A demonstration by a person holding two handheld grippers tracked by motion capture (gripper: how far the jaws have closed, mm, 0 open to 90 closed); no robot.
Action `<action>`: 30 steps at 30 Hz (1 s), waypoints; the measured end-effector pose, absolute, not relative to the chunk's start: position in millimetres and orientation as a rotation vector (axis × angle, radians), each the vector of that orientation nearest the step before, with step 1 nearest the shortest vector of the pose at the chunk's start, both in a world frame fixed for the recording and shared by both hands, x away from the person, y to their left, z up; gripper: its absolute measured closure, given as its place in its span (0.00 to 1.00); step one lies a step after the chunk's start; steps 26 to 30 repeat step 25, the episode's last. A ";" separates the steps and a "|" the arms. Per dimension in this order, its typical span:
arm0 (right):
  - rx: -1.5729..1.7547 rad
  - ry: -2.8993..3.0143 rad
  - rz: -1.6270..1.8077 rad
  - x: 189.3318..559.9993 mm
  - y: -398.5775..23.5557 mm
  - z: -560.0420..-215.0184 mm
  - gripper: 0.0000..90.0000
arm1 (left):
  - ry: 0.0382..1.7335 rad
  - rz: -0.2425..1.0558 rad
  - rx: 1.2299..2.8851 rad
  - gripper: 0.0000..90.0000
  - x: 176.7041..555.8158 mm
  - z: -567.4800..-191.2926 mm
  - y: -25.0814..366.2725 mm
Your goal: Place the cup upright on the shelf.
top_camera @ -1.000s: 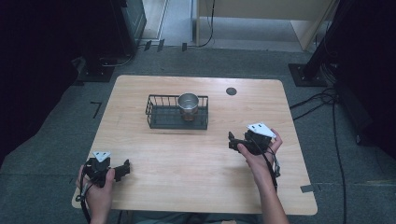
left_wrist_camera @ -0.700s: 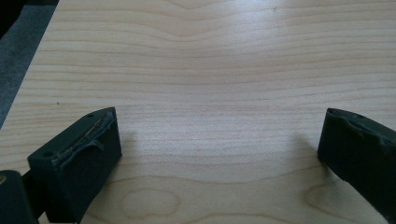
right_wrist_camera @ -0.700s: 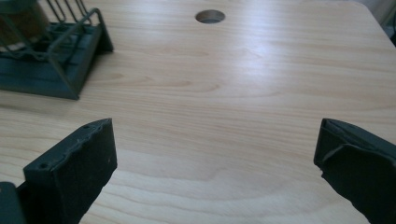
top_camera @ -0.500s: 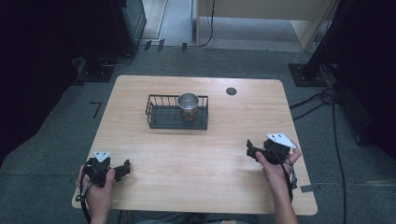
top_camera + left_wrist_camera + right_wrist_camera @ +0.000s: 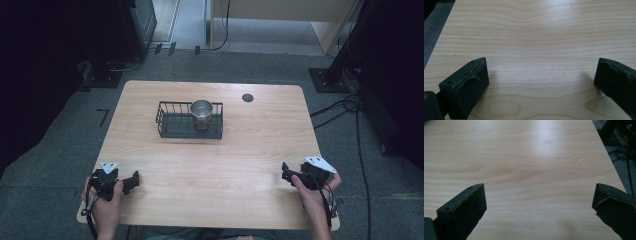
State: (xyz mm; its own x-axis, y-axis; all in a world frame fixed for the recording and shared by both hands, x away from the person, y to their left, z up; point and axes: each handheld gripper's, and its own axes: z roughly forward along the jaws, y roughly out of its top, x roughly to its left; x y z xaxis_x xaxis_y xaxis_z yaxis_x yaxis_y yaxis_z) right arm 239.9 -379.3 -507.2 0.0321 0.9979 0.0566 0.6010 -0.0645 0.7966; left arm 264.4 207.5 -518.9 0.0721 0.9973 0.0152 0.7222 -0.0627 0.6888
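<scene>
A metal cup (image 5: 201,113) stands upright in the right end of a black wire basket (image 5: 175,120) at the table's far middle. My left gripper (image 5: 134,179) rests at the near left corner, held by a hand, open with nothing between its jaws; in the left gripper view (image 5: 541,77) only bare wood lies between them. My right gripper (image 5: 285,171) sits at the near right edge, also open and empty, its jaws wide apart over bare wood in the right gripper view (image 5: 539,200). Both grippers are far from the basket.
The light wooden table (image 5: 240,150) has a round dark cable hole (image 5: 247,97) at the far right. Grey floor surrounds it, with cables (image 5: 350,107) and dark stands to the right and behind.
My right gripper has drawn back from the table's middle right toward the near right edge. The left gripper has stayed in place.
</scene>
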 end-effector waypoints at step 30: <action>1.831 1.673 0.733 209.0 -409.6 -529.0 0.00 | 1.702 0.695 1.840 0.00 264.3 -518.9 207.4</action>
